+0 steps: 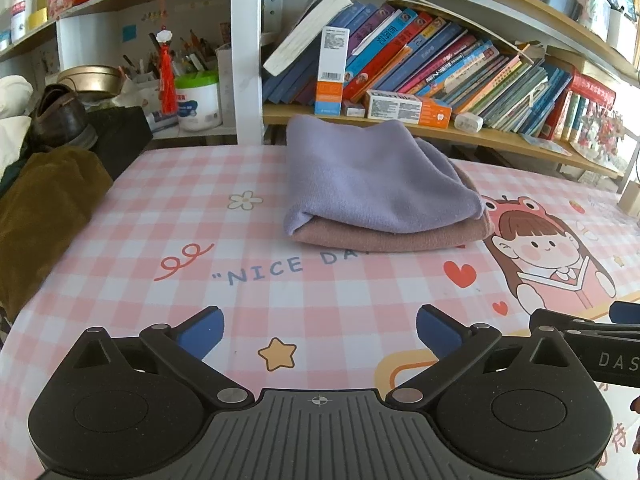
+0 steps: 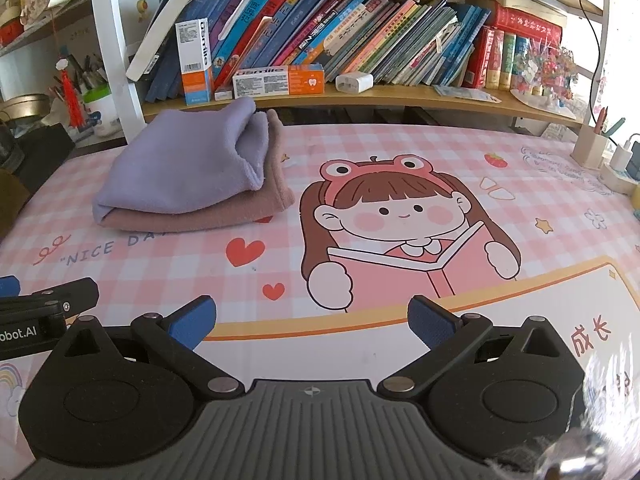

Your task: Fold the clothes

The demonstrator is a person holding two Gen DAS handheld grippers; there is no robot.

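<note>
A folded lavender cloth (image 1: 372, 184) lies on top of a folded dusty-pink cloth (image 1: 400, 238) at the back of the pink checked desk mat (image 1: 200, 240). The stack also shows in the right wrist view, lavender (image 2: 180, 168) over pink (image 2: 224, 212), at the left. My left gripper (image 1: 320, 332) is open and empty, well short of the stack. My right gripper (image 2: 312, 320) is open and empty over the cartoon girl print, to the right of the stack. Each gripper's side shows at the other view's edge.
A bookshelf (image 1: 460, 132) with leaning books and small boxes runs just behind the stack. A brown garment (image 1: 44, 216) and a shoe (image 1: 60, 116) lie off the mat's left edge. A pen holder (image 2: 588, 148) and a power strip (image 2: 624, 168) stand at the far right.
</note>
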